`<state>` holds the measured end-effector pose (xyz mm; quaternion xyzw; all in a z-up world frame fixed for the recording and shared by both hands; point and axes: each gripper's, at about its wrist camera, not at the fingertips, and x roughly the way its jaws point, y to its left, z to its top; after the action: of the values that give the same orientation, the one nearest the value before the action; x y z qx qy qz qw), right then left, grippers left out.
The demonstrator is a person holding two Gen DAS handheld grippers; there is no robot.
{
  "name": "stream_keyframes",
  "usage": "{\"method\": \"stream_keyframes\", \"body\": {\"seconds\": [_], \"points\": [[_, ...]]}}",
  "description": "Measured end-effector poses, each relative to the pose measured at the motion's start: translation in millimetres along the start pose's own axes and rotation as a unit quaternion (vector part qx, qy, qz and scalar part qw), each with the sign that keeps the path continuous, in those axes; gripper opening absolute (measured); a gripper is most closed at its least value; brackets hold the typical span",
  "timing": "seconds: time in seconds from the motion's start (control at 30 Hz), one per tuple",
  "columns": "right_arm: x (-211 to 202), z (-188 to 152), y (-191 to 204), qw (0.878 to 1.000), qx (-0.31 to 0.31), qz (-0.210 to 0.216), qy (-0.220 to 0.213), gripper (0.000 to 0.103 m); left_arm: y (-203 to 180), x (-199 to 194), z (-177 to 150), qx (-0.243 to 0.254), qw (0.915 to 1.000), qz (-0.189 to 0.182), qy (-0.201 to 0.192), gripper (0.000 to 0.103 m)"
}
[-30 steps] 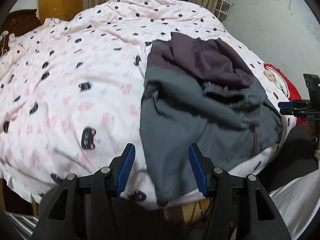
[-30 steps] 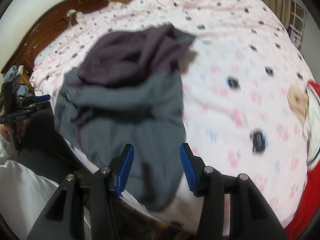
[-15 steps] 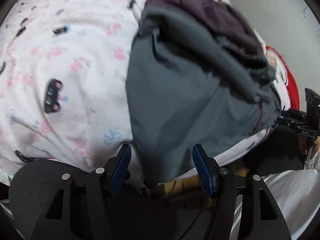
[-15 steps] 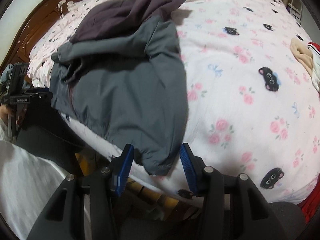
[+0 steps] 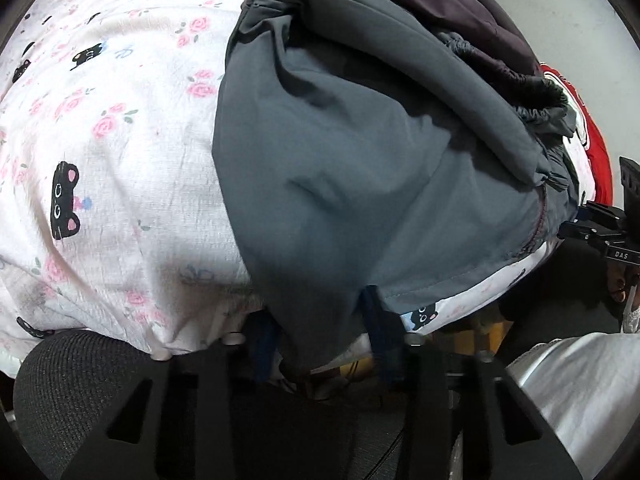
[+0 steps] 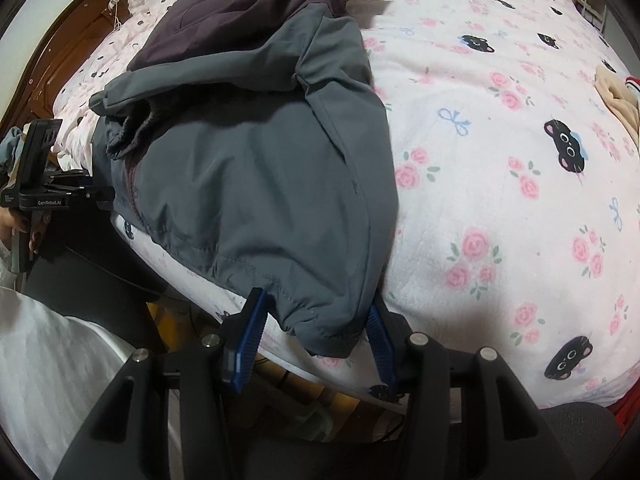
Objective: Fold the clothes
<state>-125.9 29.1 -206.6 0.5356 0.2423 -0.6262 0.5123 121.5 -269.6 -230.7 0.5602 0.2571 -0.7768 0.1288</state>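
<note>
My left gripper (image 5: 320,328) fingers are closing, a corner of the grey garment (image 5: 380,184) hanging between them. My right gripper (image 6: 316,328) fingers stand half open astride its other hem corner, not pinching it. The garment lies over the near edge of the bed (image 6: 500,200), a dark purple garment (image 6: 248,4) heaped at twelve o'clock.

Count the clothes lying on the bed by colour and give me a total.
Grey garment: 1
Dark purple garment: 1
Total: 2, heaped together on the floral bedspread, the purple one lying on the far part of the grey one.
</note>
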Motion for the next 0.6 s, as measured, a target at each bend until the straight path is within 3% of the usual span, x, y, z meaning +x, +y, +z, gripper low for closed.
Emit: {"method": "stream_keyframes", "body": {"seconds": [0.07,0.27,0.6], "points": [[-2,-1,-2,1.000,0.007,0.006,0.000,0.038,0,-2,0,-0.002,1.0000,-0.005,-0.002,0.006],[-9,-3,-11,0.997,0.038,0.060,-0.001,0.016,-6,-15,-7,-0.002,0.9997,-0.018,-0.019,0.001],[-42,-18,-13,0.990,0.034,0.139,0.005,0.012,-4,-60,-40,-0.029,0.9931,-0.102,-0.049,0.001]]}}
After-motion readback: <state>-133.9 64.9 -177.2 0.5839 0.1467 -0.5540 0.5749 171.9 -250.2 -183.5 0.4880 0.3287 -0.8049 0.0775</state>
